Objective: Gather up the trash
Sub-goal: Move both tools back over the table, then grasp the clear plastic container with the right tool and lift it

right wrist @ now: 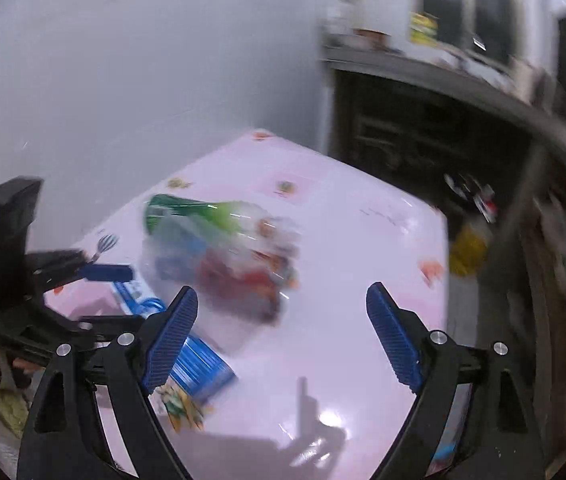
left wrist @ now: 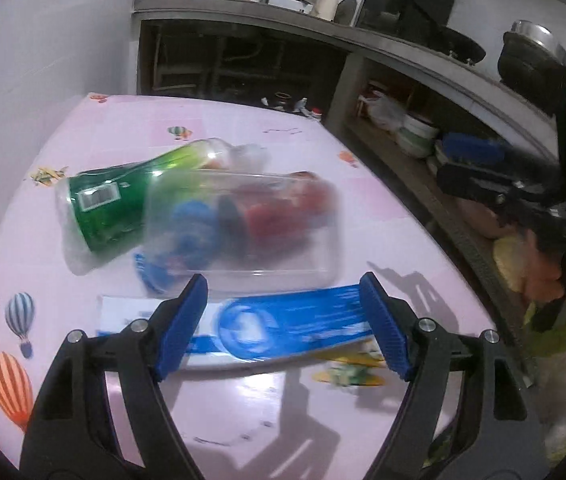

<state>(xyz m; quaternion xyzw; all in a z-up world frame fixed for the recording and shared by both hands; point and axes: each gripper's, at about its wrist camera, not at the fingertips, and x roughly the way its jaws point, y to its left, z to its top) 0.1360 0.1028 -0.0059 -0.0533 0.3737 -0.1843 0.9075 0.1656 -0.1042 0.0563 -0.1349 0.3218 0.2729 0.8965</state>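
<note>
On the pink table (left wrist: pixel 243 132) lie a green plastic bottle (left wrist: pixel 119 200), a clear bottle with a blue-and-red label (left wrist: pixel 243 228) across it, and a flat blue-and-white packet (left wrist: pixel 283 324) nearest me. My left gripper (left wrist: pixel 283 328) hovers open just above the packet, nothing between its blue pads. In the right wrist view the same green bottle (right wrist: pixel 187 212), clear bottle (right wrist: pixel 235 268) and packet (right wrist: pixel 203 368) show blurred. My right gripper (right wrist: pixel 283 332) is open and empty over bare tabletop (right wrist: pixel 343 220), right of the packet. The left gripper (right wrist: pixel 103 272) appears at that view's left edge.
A grey wall stands behind the table. A dark kitchen counter (left wrist: pixel 283 12) with a sink tap, bowls (left wrist: pixel 419 132) and pots runs along the right side, close to the table's right edge. A person's hand (left wrist: pixel 551 276) holds the right gripper at right.
</note>
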